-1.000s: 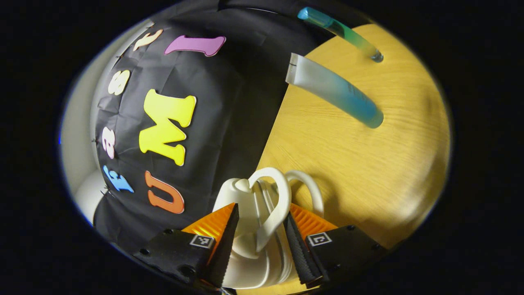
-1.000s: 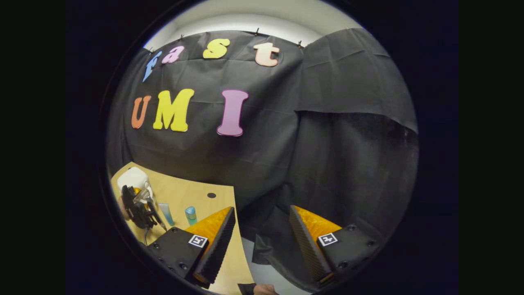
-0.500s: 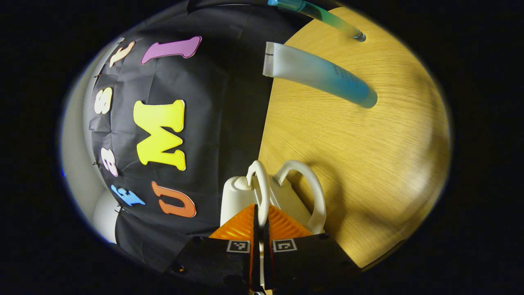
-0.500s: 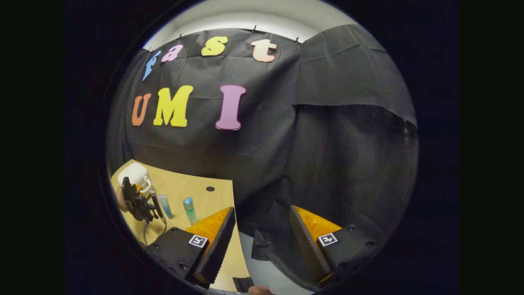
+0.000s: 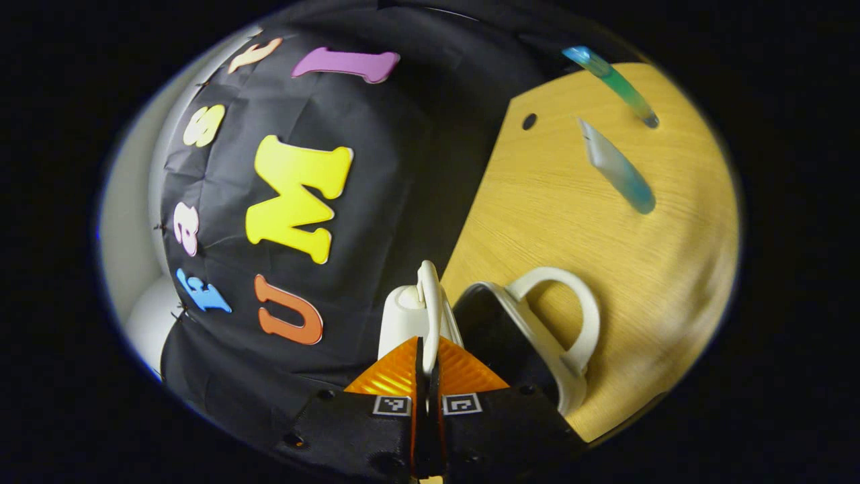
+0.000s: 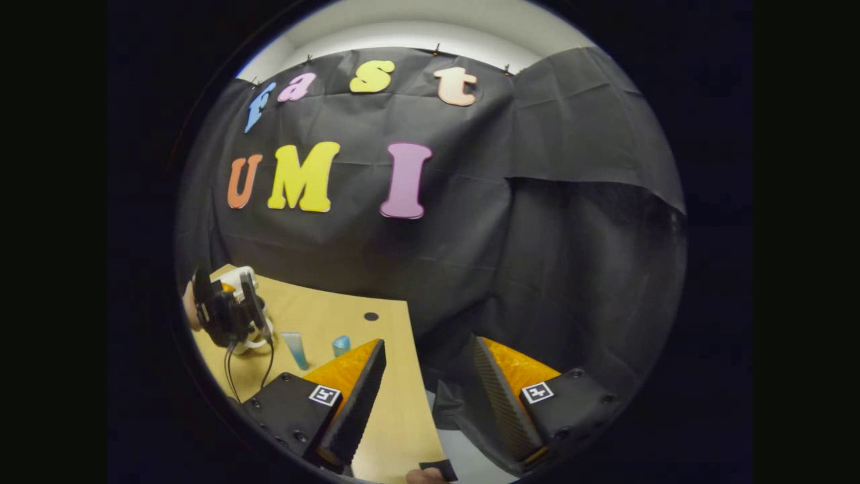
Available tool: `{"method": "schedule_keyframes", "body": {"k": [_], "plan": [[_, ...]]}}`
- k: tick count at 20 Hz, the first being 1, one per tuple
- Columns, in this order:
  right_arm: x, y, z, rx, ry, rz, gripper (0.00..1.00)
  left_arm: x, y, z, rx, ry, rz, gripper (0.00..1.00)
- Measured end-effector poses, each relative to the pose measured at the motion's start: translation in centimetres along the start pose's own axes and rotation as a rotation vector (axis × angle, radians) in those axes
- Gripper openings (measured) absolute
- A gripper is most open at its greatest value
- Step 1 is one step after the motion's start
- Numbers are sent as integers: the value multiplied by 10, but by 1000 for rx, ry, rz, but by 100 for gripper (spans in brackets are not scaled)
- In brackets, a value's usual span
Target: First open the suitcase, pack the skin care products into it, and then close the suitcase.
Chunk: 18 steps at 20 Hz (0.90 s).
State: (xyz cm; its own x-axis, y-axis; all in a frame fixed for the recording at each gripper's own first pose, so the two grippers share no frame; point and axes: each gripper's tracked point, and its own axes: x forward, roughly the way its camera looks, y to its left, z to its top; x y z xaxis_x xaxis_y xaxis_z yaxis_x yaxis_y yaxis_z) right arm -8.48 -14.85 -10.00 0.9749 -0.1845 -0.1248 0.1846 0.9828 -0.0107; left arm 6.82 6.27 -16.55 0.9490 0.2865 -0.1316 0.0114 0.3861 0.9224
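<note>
My left gripper (image 5: 427, 344) is shut on one white handle (image 5: 428, 292) of the small white suitcase (image 5: 405, 316). The case stands partly open: its other half (image 5: 552, 366), with a second loop handle (image 5: 571, 296), leans away and shows a dark inside. Two skin care tubes stand on the wooden table (image 5: 571, 235): a white-to-blue tube (image 5: 618, 169) and a teal-green tube (image 5: 615, 84) farther off. In the right gripper view, my right gripper (image 6: 424, 363) is open and holds nothing, well off from the suitcase (image 6: 238, 275), the blue tube (image 6: 294, 348) and the teal tube (image 6: 340, 345).
A small round hole (image 5: 529, 122) sits in the tabletop near its far edge. The right gripper view shows a hand holding the left gripper (image 6: 225, 312) at the table's (image 6: 322, 316) far left corner. Black cloth hangs right behind the table.
My left gripper closed on the suitcase handle and drew that half away from the other, so the case now gapes open. The right gripper stayed open and barely shifted.
</note>
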Motion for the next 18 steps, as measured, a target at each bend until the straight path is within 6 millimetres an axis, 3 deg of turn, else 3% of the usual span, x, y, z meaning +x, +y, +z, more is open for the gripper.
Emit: {"method": "schedule_keyframes", "body": {"k": [4,7,11,18], "plan": [[4,54,9,-40,-34,96,79,4,70,-30,-141,22,50,3],[9,92,7,-40,-14,146,79,14,111,-65,-222,44,64,3],[13,141,12,-59,-12,196,79,23,138,-101,-304,26,33,3],[26,202,25,-99,-4,220,78,63,174,-173,-302,-19,29,4]]}}
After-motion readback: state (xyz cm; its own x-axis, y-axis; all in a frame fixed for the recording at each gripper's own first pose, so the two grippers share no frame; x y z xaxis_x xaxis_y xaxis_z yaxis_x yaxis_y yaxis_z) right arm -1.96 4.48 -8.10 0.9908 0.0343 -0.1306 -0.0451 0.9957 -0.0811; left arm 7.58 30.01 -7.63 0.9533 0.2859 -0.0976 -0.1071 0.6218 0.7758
